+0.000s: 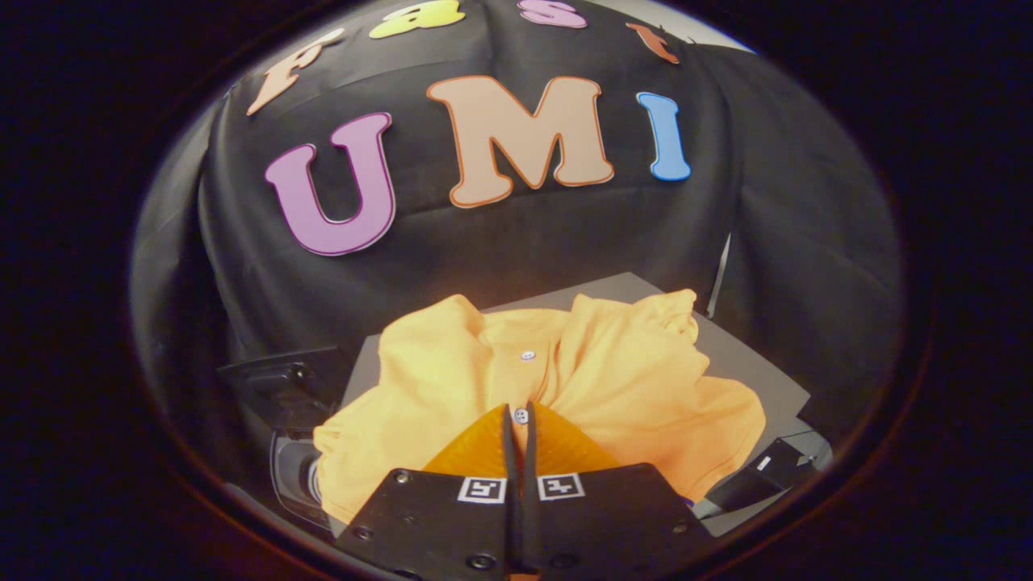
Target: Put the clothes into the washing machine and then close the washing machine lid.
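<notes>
Gripper view: our gripper (pixel 519 413), nearly closed, pinches the orange shirt (pixel 613 379) by its button placket at 12 o'clock, bunched over the grey worktop (pixel 767 371). We advise keeping the pinch firm while carrying it toward the washing machine.

Gripper (pixel 519 413), seen along its own axis: the two fingers (pixel 484 444) lie side by side with only a thin slit between them, their tips pinching a fold of yellow shirt (pixel 629 379) fabric. Each finger base carries a square marker.
</notes>
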Demonstrator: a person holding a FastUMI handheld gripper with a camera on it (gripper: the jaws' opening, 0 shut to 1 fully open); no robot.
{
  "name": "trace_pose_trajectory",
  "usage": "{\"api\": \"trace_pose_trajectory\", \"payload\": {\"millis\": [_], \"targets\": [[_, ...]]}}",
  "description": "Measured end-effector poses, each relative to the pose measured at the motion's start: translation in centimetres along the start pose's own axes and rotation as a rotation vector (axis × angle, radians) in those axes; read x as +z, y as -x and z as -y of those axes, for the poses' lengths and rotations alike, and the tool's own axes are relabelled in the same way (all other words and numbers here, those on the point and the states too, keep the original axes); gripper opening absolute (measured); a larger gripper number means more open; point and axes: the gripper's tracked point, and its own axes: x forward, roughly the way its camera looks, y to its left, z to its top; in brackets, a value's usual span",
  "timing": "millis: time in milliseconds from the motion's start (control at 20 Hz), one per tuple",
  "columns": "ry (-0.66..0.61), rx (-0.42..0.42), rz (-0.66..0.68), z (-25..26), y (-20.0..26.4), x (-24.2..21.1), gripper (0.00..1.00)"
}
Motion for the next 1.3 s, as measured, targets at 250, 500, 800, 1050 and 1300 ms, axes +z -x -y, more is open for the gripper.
{"api": "trace_pose_trajectory", "payload": {"millis": [250, 500, 800, 1050, 1300], "targets": [[-0.037, 0.142, 0.016, -8.4, 0.6, 1.0, 0.0], [0.014, 0.287, -0.042, -19.3, 0.7, -1.1, 0.0], [0.148, 0.424, -0.149, -31.1, -1.4, -6.6, 0.0], [0.154, 0.501, -0.205, -37.3, -3.1, -12.0, 0.0], [0.214, 0.478, -0.272, -38.6, -5.9, -18.1, 0.03]]}}
